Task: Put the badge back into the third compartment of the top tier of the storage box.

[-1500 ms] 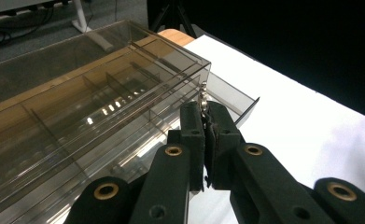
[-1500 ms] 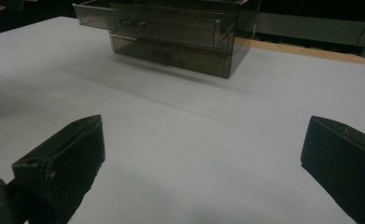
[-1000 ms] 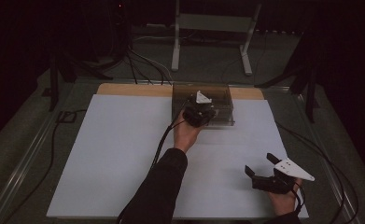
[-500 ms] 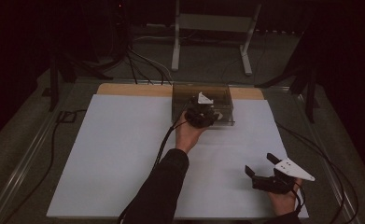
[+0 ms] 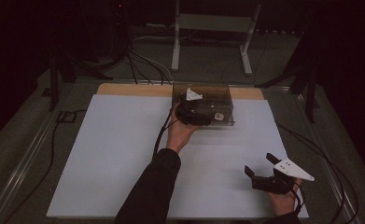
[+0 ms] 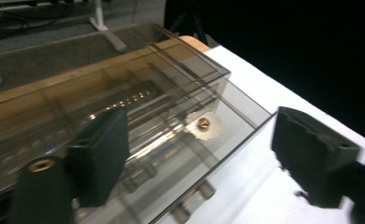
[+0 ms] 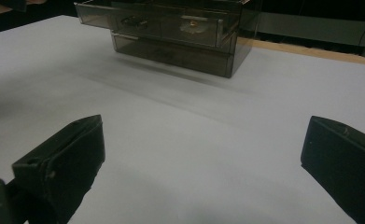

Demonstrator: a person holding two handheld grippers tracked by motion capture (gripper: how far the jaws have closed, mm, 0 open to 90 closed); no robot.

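A smoky clear plastic drawer box stands at the far middle of the white mat. My left gripper is at its front left, held in a hand. In the left gripper view its jaws have just been opening and my left gripper stands open. The front edge of a pulled-out drawer runs between the jaws, untouched. A small pale piece with a brass centre lies inside the drawer. My right gripper rests open at the near right, and in its own view my right gripper faces the box.
A wooden board edges the mat's far side. Behind the table stand a metal stand and loose cables. Dark stands flank the table at both sides. A metal rail runs along the left edge.
My left hand has shifted slightly left at the front of the box. The right gripper has stayed where it was.
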